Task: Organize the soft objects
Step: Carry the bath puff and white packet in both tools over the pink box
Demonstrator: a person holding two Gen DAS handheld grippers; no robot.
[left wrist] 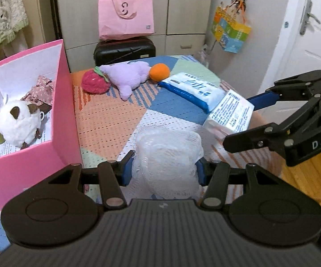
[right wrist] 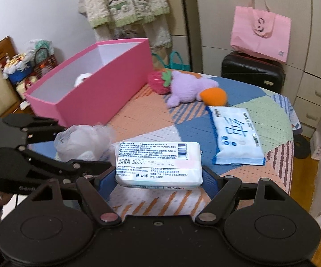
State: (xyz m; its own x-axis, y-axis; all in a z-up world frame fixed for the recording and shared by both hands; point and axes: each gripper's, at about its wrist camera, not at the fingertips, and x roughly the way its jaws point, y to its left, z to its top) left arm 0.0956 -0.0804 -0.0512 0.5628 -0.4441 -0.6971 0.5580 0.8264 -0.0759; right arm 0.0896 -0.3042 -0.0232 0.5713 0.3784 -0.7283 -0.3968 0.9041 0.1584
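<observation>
My left gripper [left wrist: 163,169] is shut on a white mesh bath puff [left wrist: 168,153], held just above the table; the puff also shows in the right wrist view [right wrist: 82,141]. My right gripper [right wrist: 159,179] is shut on a white tissue pack [right wrist: 159,164], lifted above the table; the pack also shows in the left wrist view [left wrist: 230,115]. The pink box [left wrist: 62,111] at the left holds a white plush [left wrist: 19,121] and a floral cloth [left wrist: 41,91]. A strawberry plush [left wrist: 94,82], purple plush [left wrist: 127,76], orange plush [left wrist: 159,71] and blue wipes pack [left wrist: 194,89] lie on the table.
The round table has a patchwork cover [left wrist: 111,120]. A black suitcase [left wrist: 124,51] with a pink tote bag [left wrist: 126,17] stands behind it against the cabinets. A white door [left wrist: 305,33] is at the right. Wooden floor [left wrist: 311,178] shows beyond the table's right edge.
</observation>
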